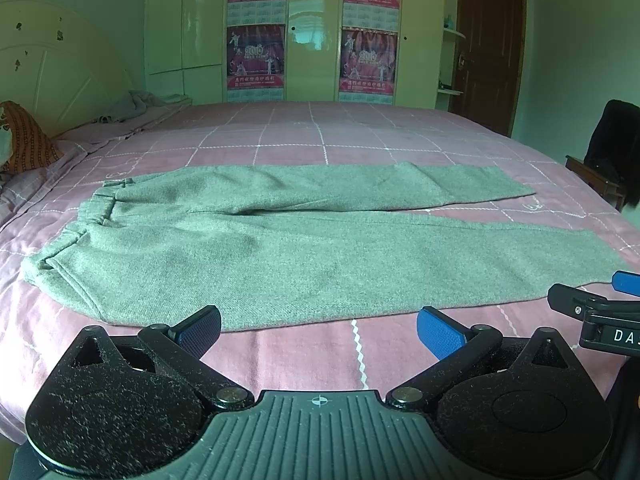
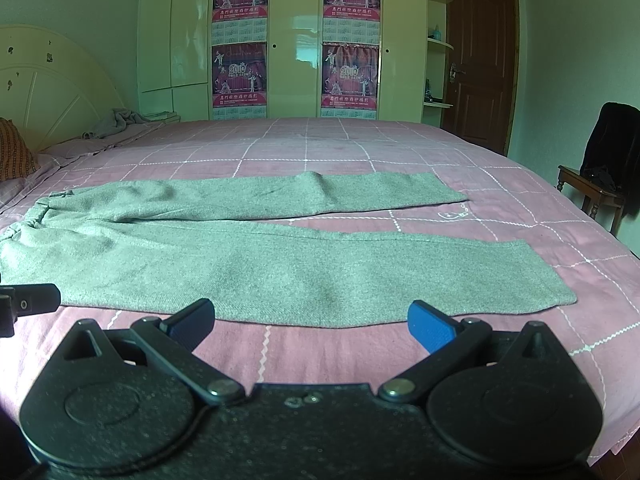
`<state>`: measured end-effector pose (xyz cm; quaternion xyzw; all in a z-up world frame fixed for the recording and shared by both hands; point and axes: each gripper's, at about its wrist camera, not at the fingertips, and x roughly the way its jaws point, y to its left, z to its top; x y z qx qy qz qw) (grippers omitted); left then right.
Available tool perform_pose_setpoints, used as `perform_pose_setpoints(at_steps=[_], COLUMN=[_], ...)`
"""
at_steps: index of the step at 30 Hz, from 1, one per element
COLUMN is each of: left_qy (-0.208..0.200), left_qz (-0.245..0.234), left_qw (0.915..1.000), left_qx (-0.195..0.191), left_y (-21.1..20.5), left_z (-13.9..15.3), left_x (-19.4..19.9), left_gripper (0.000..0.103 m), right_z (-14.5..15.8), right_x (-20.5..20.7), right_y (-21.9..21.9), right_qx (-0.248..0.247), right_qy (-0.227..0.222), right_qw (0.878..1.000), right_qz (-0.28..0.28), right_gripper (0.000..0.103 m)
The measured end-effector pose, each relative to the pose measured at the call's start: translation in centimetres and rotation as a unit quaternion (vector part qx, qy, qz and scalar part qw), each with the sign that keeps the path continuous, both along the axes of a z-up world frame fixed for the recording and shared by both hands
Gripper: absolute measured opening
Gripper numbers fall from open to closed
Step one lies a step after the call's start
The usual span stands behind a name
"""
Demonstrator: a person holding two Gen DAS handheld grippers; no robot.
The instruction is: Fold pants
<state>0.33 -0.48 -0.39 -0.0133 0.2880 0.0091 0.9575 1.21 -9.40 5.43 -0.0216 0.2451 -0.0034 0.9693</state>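
Note:
Grey-green pants point(image 1: 280, 248) lie flat and unfolded on the pink checked bed point(image 1: 304, 356), waistband at the left, both legs running right. They also show in the right wrist view point(image 2: 280, 264). My left gripper point(image 1: 318, 330) is open and empty, just short of the near edge of the near leg. My right gripper point(image 2: 312, 322) is open and empty, just short of the same edge, further toward the leg ends. Part of the right gripper shows at the right edge of the left wrist view point(image 1: 596, 304). Part of the left gripper shows at the left edge of the right wrist view point(image 2: 28, 300).
A cream headboard point(image 1: 52, 68) and a striped pillow point(image 1: 28, 140) are at the left. Crumpled grey cloth point(image 1: 136, 106) lies at the far left of the bed. A wardrobe with posters point(image 1: 312, 32) stands behind. A wooden chair with dark clothing point(image 2: 608, 168) stands at the right.

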Motion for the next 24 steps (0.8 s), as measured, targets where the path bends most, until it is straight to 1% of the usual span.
perform_pose_setpoints(at_steps=[24], left_qy=[0.002], left_qz=[0.001], left_qw=[1.0000], left_qx=[0.004], left_y=[-0.02], left_z=[-0.08], left_x=[-0.07], left_gripper=[0.103], right_z=[-0.15], right_x=[-0.05], right_y=[0.16], right_qx=[-0.001], right_qy=[0.001], right_qw=[1.000], right_qz=[0.001], right_gripper=[0.103])
